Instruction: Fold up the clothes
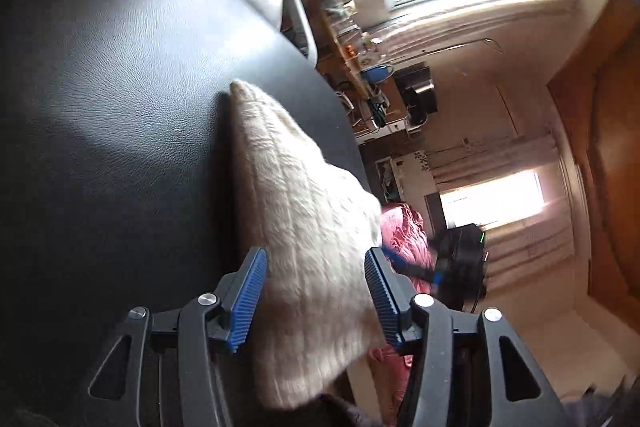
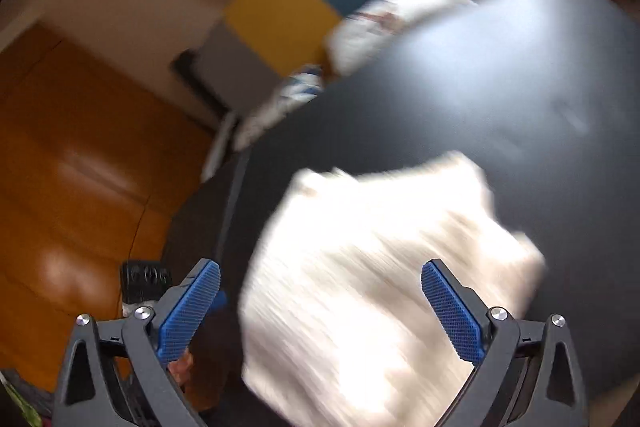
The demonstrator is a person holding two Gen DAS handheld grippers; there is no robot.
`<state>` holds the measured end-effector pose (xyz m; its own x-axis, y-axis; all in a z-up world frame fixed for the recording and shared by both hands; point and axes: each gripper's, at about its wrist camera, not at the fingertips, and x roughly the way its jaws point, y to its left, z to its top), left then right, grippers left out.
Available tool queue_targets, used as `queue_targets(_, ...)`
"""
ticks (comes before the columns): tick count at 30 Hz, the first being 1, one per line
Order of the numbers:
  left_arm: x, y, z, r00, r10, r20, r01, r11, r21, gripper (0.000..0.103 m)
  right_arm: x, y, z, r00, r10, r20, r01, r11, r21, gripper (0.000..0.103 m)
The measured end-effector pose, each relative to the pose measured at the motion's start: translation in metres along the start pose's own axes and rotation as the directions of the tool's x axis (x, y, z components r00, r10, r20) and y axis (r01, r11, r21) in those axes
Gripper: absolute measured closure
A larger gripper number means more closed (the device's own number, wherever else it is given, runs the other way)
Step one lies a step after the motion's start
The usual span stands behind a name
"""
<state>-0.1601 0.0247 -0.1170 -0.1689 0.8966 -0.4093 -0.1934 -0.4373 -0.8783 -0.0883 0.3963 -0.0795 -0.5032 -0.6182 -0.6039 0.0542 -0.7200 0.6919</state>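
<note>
Left wrist view: we are holding our left hand-held gripper (image 1: 315,293) with its jaws spread wide and gripping nothing, the cream knitted garment (image 1: 304,227) lying between and ahead of the fingers on the black counter (image 1: 120,87). Its long axis is running straight away from us, the near end cut off under the frame. A pink cloth (image 1: 404,235) is showing just beyond its right edge.

Right wrist view: our right hand-held gripper (image 2: 320,311) is also gaping wide, empty, with the garment (image 2: 380,267) directly ahead. Motion blur is hiding its folds and edges, so we cannot judge how far folded it is.
</note>
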Motion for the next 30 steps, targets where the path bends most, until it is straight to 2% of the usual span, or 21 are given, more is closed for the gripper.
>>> queue_targets(3,0.017,0.005,0.004,0.999,0.017,-0.030,-0.018,1.000,-0.011,0.050,-0.022,-0.042,-0.016,1.000,-0.016,-0.009,0.017,0.991,0.135,0.001)
queue_targets(5,0.026,0.008,0.004,0.999,0.023,-0.048,-0.024,1.000,-0.006,0.050,-0.028,-0.070,-0.020,1.000,-0.007,-0.017,0.010,0.983,0.184,0.001)
queue_targets(9,0.042,0.012,0.003,0.996,0.036,-0.084,-0.036,0.999,0.003,0.049,-0.016,-0.089,-0.027,0.999,0.024,-0.034,-0.016,0.972,0.233,0.001)
queue_targets(14,0.062,0.014,0.002,0.991,0.051,-0.123,-0.049,0.999,0.018,0.036,-0.002,-0.098,-0.027,0.995,0.095,-0.043,-0.080,0.962,0.261,0.001)
queue_targets(18,0.076,-0.003,-0.002,0.984,0.125,-0.126,-0.107,0.985,0.138,0.030,-0.001,-0.090,-0.029,0.987,0.147,-0.066,-0.127,0.961,0.246,0.000)
queue_targets(22,0.085,-0.012,-0.005,0.976,0.170,-0.140,-0.143,0.973,0.183,0.028,0.003,-0.075,-0.031,0.993,0.089,-0.082,-0.075,0.984,0.161,0.000)
queue_targets(24,0.086,-0.014,-0.005,0.973,0.174,-0.148,-0.146,0.972,0.184,0.032,0.002,-0.068,-0.035,0.994,0.068,-0.086,-0.059,0.993,0.101,0.000)
queue_targets(25,0.087,-0.017,-0.006,0.972,0.181,-0.147,-0.152,0.970,0.192,0.038,0.001,-0.067,-0.036,0.993,0.064,-0.097,-0.055,0.994,0.092,0.000)
queue_targets(26,0.086,-0.021,-0.008,0.971,0.194,-0.137,-0.163,0.964,0.210,0.040,-0.001,-0.068,-0.037,0.995,0.051,-0.087,-0.041,0.992,0.118,0.002)
queue_targets(27,0.086,-0.025,-0.010,0.970,0.206,-0.127,-0.174,0.958,0.228,0.045,-0.002,-0.069,-0.037,0.996,0.031,-0.080,-0.020,0.990,0.138,0.014)
queue_targets(28,0.086,-0.030,-0.012,0.969,0.218,-0.117,-0.185,0.952,0.246,0.050,-0.005,-0.066,-0.039,0.996,-0.022,-0.083,0.032,0.992,0.126,0.032)
queue_targets(29,0.086,-0.034,-0.014,0.967,0.230,-0.107,-0.196,0.945,0.264,0.051,-0.008,-0.063,-0.042,0.995,-0.049,-0.086,0.058,0.994,0.097,0.041)
queue_targets(30,0.085,-0.039,-0.016,0.966,0.239,-0.096,-0.204,0.939,0.278,0.054,-0.009,-0.063,-0.045,0.995,-0.048,-0.087,0.056,0.994,0.093,0.045)
